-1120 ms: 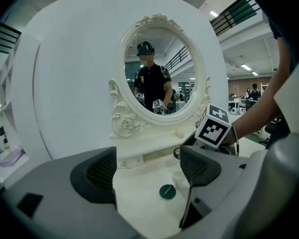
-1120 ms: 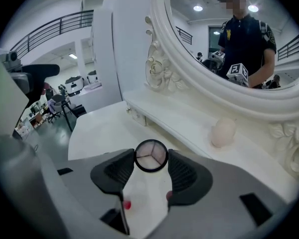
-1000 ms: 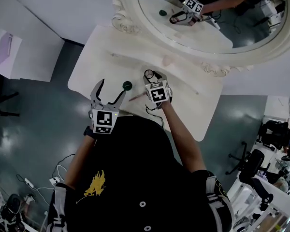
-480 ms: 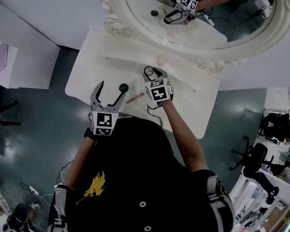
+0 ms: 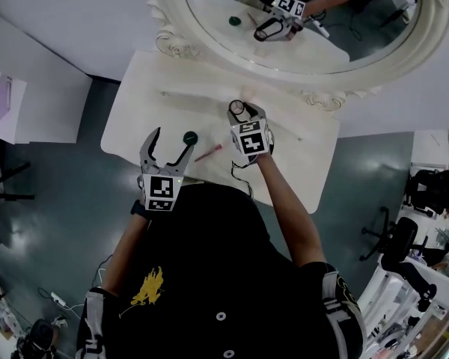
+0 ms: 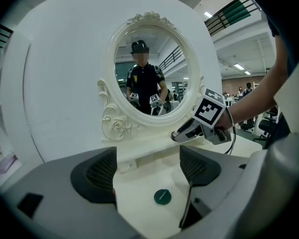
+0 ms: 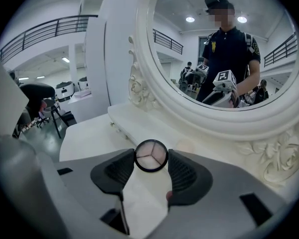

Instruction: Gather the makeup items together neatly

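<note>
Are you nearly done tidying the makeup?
Not nearly. Done: nothing sits together yet. In hand: the right tool grips the compact. Left: the green pot lies alone in front of the open left tool, and the pencil lies apart beside it. Both probably need bringing together with the compact.

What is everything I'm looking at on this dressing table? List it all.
dressing table: 1, cream, below the mirror
mirror: 1, oval with an ornate white frame, at the table's back
green disc: 1, dark green, table's front
pink stick: 1, pink, beside the green disc
compact: 1, black rim with pale pans, between gripper jaws
left hand-held gripper: 1, grey, open, empty
right hand-held gripper: 1, grey, shut on the compact
</note>
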Demonstrator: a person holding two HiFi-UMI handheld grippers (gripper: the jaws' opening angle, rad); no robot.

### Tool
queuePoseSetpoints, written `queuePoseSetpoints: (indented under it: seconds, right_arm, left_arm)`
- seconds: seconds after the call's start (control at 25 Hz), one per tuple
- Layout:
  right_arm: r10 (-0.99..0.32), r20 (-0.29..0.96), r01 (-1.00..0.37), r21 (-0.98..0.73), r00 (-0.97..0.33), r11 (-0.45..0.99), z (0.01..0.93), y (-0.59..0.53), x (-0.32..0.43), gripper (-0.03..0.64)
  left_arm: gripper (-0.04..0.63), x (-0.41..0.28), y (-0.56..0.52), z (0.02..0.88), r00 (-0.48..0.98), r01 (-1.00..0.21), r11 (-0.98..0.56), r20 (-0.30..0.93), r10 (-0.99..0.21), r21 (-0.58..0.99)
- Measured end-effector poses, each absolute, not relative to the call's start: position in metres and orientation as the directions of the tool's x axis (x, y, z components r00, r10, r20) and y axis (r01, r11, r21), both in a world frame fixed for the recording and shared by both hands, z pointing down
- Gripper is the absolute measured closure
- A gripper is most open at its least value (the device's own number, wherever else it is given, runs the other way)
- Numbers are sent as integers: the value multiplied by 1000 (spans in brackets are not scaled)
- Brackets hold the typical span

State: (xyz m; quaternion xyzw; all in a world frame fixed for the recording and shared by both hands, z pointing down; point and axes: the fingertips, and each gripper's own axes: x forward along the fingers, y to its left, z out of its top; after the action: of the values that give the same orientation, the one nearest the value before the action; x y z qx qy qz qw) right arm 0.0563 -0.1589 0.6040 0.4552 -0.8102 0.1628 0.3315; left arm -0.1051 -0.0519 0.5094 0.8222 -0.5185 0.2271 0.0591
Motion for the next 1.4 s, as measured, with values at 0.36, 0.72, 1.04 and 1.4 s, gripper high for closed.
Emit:
queuePoseSetpoints:
  seconds: [0.36, 0.72, 1.04, 1.4]
  right_arm:
    - [-648, 680, -868, 35, -342, 495, 601, -167, 80, 387]
    - [-653, 695, -883, 55, -302, 466, 606, -174, 104, 387]
    - [-654, 705, -895, 59, -276, 441, 614, -184, 122, 387]
    - [-643, 724, -902, 68, -250, 426, 634, -197, 138, 387]
  left_arm:
    - [195, -103, -53, 513, 361, -877, -460, 444, -820, -138]
    - [195, -100, -56, 513, 362, -874, -465, 448, -817, -141]
    - [195, -95, -60, 515, 368, -870, -473, 455, -811, -140]
    - [195, -90, -68, 519, 374, -864, -484, 469, -800, -136]
